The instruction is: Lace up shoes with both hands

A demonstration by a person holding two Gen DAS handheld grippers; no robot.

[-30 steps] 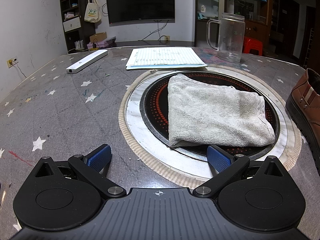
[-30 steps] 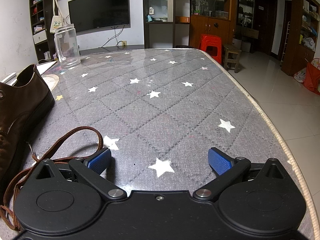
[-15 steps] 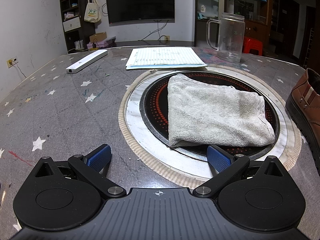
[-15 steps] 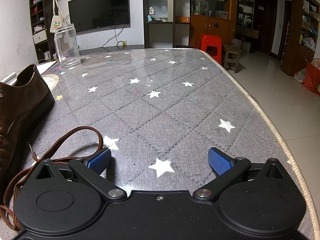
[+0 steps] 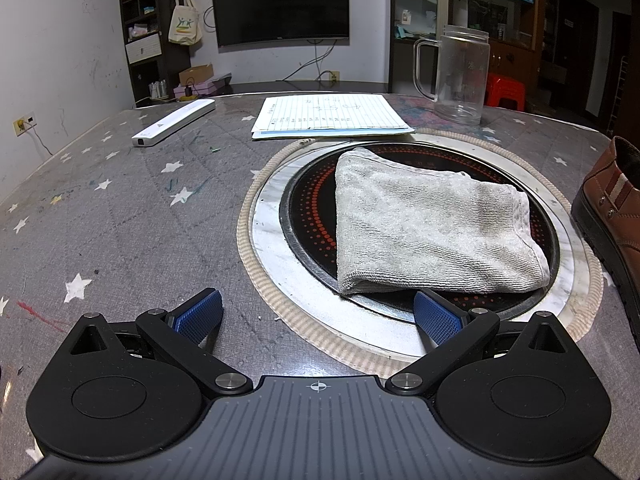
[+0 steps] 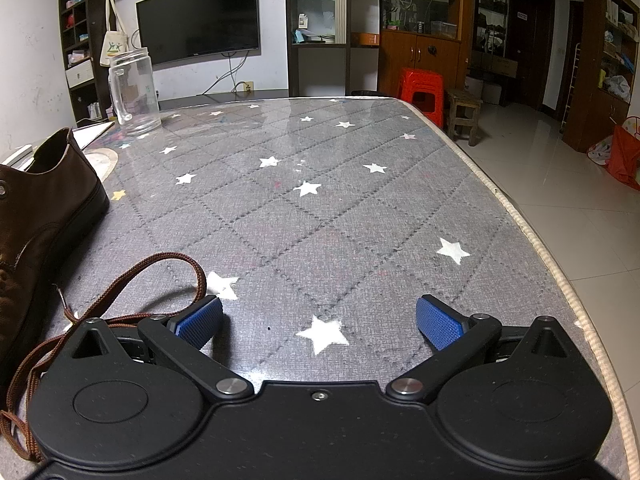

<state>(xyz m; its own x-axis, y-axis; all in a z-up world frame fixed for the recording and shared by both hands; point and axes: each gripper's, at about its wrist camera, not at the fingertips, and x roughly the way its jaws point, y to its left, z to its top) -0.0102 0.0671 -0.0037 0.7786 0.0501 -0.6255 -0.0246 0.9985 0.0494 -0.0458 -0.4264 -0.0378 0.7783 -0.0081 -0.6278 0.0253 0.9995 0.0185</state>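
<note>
We hold both grippers low over the table (image 6: pixel 360 208), w/ nothing in either. Left gripper (image 5: pixel 318 314): jaws spread wide, blue pads (image 5: pixel 200 314) apart, aimed at a grey towel (image 5: pixel 424 232) lying folded on a round black hotplate (image 5: pixel 308 216). The right pad sits just beside the towel's near edge; whether it touches, we can't tell. The shoe (image 5: pixel 612 216), brown leather, sits at the far right of that view, near the hotplate's rim.

Right gripper (image 6: pixel 320 318): jaws likewise spread, empty, over a white star on the cloth. The shoe (image 6: pixel 36 216) shows at the left edge here, heel away from us. Its brown lace (image 6: pixel 160 260) trails loose on the table in a loop, curving to just beside the left pad (image 6: pixel 200 320) and running under the gripper body at lower left.

Further back: a clear jug (image 5: pixel 460 76), lined paper (image 5: pixel 332 116), a white bar (image 5: pixel 174 128).
</note>
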